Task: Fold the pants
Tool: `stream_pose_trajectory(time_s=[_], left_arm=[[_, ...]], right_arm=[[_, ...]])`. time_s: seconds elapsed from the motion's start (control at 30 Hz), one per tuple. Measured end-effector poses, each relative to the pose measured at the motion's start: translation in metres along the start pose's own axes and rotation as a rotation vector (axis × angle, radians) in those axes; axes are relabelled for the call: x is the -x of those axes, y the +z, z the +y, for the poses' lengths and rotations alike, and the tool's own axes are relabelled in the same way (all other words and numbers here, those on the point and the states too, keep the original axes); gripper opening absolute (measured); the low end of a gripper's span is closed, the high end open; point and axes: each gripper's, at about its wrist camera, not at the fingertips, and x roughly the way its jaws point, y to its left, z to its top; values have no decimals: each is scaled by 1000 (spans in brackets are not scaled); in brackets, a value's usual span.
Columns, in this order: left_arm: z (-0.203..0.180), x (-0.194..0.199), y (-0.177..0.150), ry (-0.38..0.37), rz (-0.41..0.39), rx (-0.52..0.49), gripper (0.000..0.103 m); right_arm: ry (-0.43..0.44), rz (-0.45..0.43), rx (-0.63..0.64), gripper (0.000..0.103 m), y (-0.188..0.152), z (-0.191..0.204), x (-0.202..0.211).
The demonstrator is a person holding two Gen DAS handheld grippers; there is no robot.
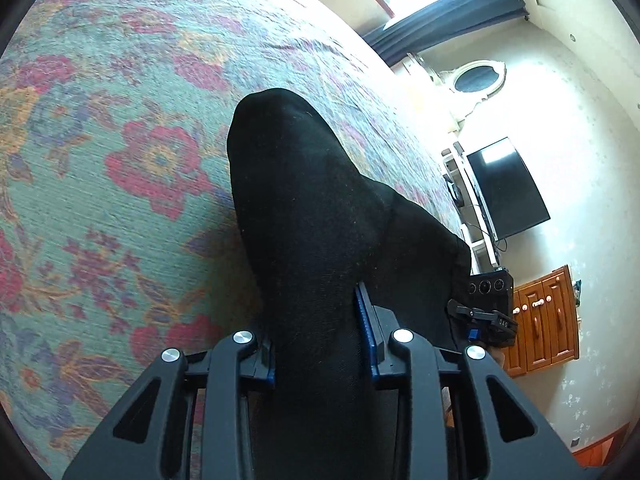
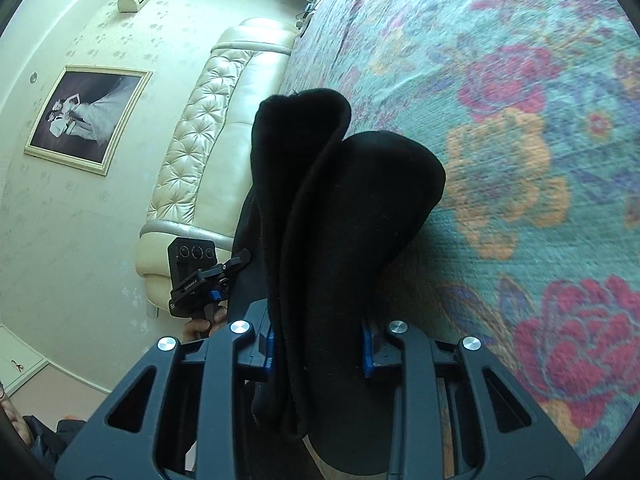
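The black pants (image 1: 312, 208) hang in thick folds over a floral bedspread (image 1: 120, 140). My left gripper (image 1: 320, 344) is shut on a bunched part of them, the cloth running up between the blue pads. In the right wrist view my right gripper (image 2: 320, 344) is shut on the pants (image 2: 344, 208) too, with two layers of fabric rising from between its fingers. Each view shows the other gripper beside the cloth: the right one (image 1: 486, 312), the left one (image 2: 204, 276). Both fingertips are hidden by fabric.
The bed's cream tufted headboard (image 2: 200, 128) lies at the left of the right wrist view. A wall TV (image 1: 504, 188), a wooden cabinet (image 1: 544, 320) and a dark curtain (image 1: 448, 12) stand beyond the bed's edge. A framed photo (image 2: 84, 116) hangs on the wall.
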Motion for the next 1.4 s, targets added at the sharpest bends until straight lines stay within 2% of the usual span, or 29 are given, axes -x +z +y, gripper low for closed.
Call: stream_pose_trajectory(time_s=[0.13,0.2,0.3,0.33,0.37,0.57,0.87,1.0,1.1,1.2,1.33,1.4], left_arm=[[16,-4,-4,-8,22,23,32],[15,-8,-7,-1,15,9,39],[4,-19,-12,22,2,-18,61],[3,-21,-12,38,2,-29,73],[3,-22,-14,51,3,-42,75],[-4,-24,-18,100,-4,-110,79],[5,-20,-11,95,8,-127,80],[7,-28,-3,105,19,-148,80],[2,-37,2,108,32,-176,80],[-1,-48,7,115,42,-203,80],[-6,-46,7,129,28,-201,80],[-10,-40,2,162,5,-218,80]], right_arm=[[1,4,-35,29,7,-11,-8],[-2,3,-54,29,6,-21,-5],[17,-11,-80,29,2,-31,-1],[23,-16,-86,29,1,-33,-1],[25,-18,-87,29,0,-35,1],[32,-30,-100,30,-3,-42,9],[22,-55,-128,31,-12,-46,23],[9,-62,-117,25,-20,-38,24],[-19,-96,-105,24,-27,-33,30],[-11,-126,-121,24,-32,-40,34],[-17,-155,-129,32,-37,-40,36],[-40,-174,-128,46,-41,-33,43]])
